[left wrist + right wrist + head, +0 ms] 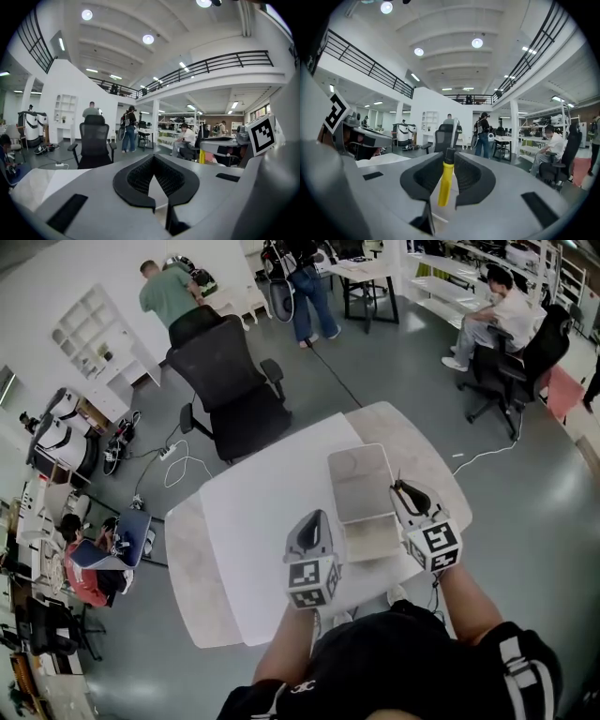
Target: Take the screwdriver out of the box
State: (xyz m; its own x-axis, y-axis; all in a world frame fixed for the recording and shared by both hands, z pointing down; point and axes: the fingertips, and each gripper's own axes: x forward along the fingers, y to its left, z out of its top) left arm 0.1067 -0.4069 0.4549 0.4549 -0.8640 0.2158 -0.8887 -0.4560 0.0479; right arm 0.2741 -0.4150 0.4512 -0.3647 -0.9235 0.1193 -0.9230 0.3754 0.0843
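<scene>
Right tongs [405,491], clamped on screwdriver [444,185]: yellow handle between jaws, shaft running forward past the tips, held just right of box [361,484], outside it. Left tongs [316,517], closed, empty, left of box on worktop [262,549].

Grey left tongs [314,515], grey right tongs [399,485], black-and-white marker cubes [313,583], black shirt [394,664]

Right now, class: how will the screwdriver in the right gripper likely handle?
The screwdriver is probably stiff: its metal shaft stands straight above the handle. Its round yellow handle looks smooth, so it may slip, or roll if set down.
</scene>
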